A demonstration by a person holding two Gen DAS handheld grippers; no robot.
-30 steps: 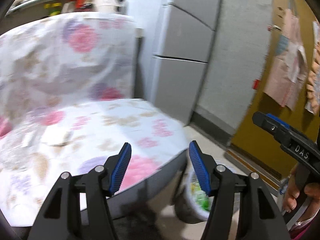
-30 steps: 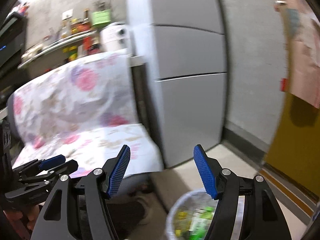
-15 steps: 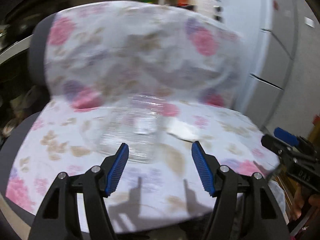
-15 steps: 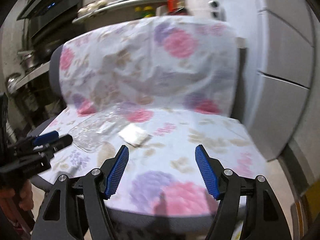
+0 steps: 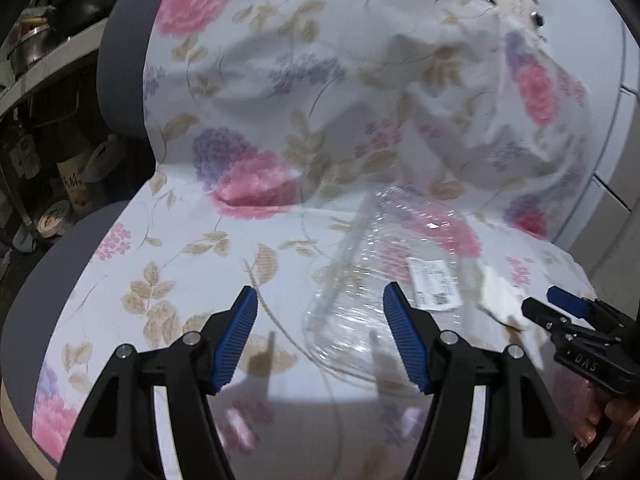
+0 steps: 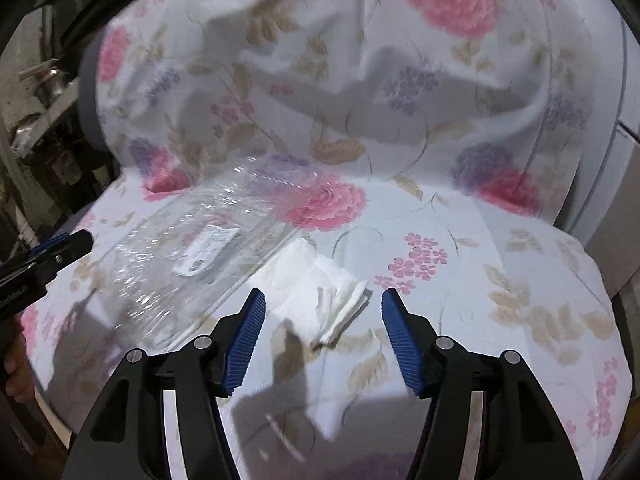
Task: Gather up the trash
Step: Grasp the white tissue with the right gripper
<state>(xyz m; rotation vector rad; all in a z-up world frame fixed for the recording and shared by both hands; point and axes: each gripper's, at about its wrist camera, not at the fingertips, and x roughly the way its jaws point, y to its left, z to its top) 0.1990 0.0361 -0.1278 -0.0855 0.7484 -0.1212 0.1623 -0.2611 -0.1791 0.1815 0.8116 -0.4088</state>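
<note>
On the seat: clear crinkled plastic wrapper (image 5: 372, 300) with a white printed label, lying flat on the floral cloth; crumpled white paper tissue (image 6: 320, 288) just beside it, touching or overlapping its edge.
Chair: grey upholstered chair (image 5: 120, 64), draped over back and seat with a white cloth printed with pink and purple flowers (image 5: 280, 100).
Left gripper: black two-finger gripper with blue ribbed pads (image 5: 320, 334), pointing down at the seat, fingers spread, nothing between the pads; near edge of the wrapper in line with the gap in the left wrist view, contact not evident.
Right gripper: matching black gripper with blue ribbed pads (image 6: 322, 336), fingers spread though just narrowed a little, nothing pinched; tissue lying ahead in line with the gap, pads apart from it.
From the left wrist: right gripper's tip at the right edge, close to the tissue; part of a hand (image 5: 612, 420) gripping its handle.
From the right wrist: left gripper's tip at the left edge, near the wrapper's far side.
Shadows: dark finger shadows cast on the cloth under both grippers.
Left of the chair: dim shelves with pots and jars (image 5: 36, 44), blurred.
Right of the chair: pale grey cabinet or fridge front (image 6: 624, 184), only partly seen.
</note>
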